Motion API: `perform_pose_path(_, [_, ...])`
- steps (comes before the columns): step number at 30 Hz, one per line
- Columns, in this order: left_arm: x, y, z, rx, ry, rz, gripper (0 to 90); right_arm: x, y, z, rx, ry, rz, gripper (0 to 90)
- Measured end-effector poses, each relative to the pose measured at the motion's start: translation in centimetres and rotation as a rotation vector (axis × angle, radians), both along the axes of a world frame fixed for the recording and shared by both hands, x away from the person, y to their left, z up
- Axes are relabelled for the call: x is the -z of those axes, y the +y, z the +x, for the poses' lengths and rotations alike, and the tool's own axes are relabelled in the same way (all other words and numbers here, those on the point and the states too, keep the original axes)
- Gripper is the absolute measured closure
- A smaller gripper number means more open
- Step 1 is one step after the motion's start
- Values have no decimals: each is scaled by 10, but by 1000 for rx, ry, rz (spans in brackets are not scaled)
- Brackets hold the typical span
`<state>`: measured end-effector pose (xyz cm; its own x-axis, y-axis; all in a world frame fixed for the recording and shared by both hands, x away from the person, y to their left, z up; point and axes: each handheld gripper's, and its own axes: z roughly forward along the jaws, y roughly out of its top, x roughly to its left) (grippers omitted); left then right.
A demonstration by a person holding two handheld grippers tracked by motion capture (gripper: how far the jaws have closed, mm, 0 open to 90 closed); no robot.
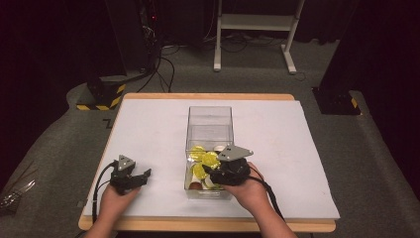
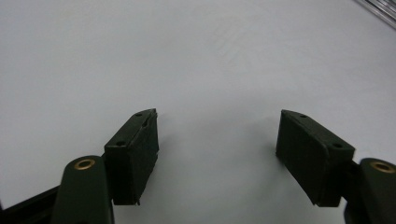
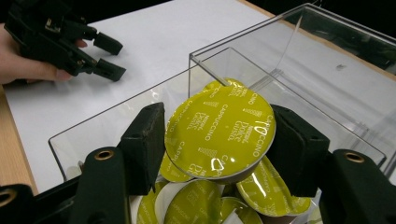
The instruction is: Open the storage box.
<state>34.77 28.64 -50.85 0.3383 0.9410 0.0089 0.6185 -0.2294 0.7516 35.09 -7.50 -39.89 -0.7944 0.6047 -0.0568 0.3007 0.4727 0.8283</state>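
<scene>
Table (image 1: 148, 124) seen from the high view: white top with a wooden rim. Clear box (image 1: 210, 108) upright at mid-table, open at the top, with a heap of yellow capsules (image 1: 210, 158) in its near end. Left gripper (image 1: 144, 176) low over the white top, left of the box and well apart from it, jaws pointing toward the box. Right gripper (image 1: 208, 171) over the near end of the box, jaws aimed into it, grey three-cornered plate on top. Right hand (image 1: 250, 191) behind it at the box's near wall.

Left gripper view: left gripper (image 2: 217, 135) just above the bare white top (image 2: 187, 56). Jaws well apart, nothing between the pads. Clear edge of the box (image 2: 379, 6) at the upper right corner.

Right gripper view: right gripper (image 3: 217, 140) clamped on one yellow capsule (image 3: 219, 128), a pad against each side of its rim. Capsule tilted, foil lid facing the camera, print reading CAPPUCCINO. Capsule raised above the others, within the box's outline. More yellow capsules (image 3: 196, 205) loose beneath it in the box. Clear wall of the box (image 3: 112, 123) beyond the jaws. Farther off at upper left, left gripper (image 3: 108, 57) in the left hand (image 3: 23, 65), over the white top (image 3: 154, 37), jaws apart and empty.
</scene>
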Motion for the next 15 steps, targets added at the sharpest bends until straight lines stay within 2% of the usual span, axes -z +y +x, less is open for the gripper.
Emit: perform_pose_path(15, [0,0,0,0,0,0,298,-3,-18,2,59,-30,103,401])
